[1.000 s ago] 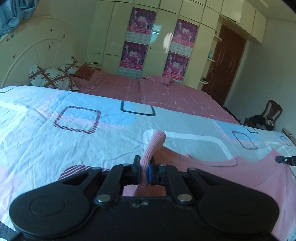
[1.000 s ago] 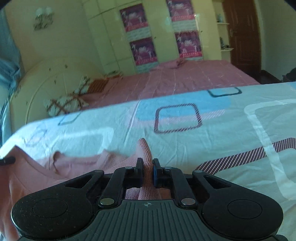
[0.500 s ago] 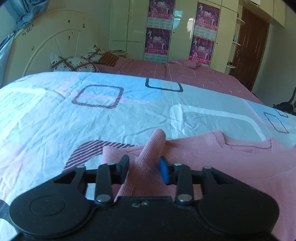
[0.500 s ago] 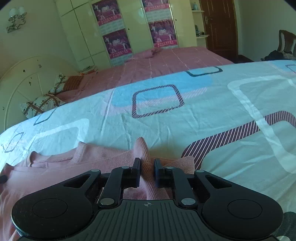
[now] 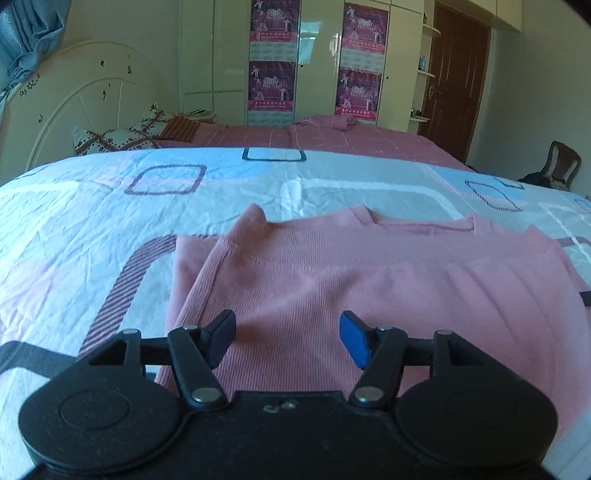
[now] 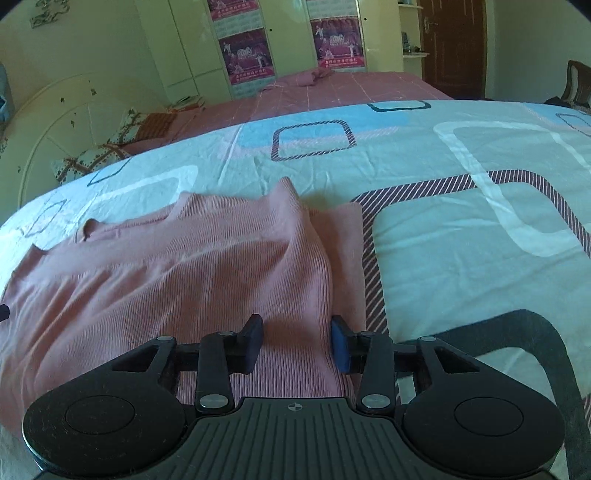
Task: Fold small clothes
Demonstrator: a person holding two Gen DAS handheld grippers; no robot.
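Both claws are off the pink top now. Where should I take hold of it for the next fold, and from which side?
Probably the two outer side edges of the pink top. The left claw and right claw have just been opening and grip nothing. The top lies flat on the bedsheet, so come low from the outside at each raised folded edge, one finger sliding under.

Item count: one pink ribbed garment [image 5: 369,280] lies on one patterned bedsheet [image 5: 92,229], with two grippers in view, left gripper [image 5: 287,338] and right gripper [image 6: 297,343]. Background count: four posters [image 5: 272,22] on the wardrobe, one wooden door [image 5: 456,74], one chair [image 5: 561,166].
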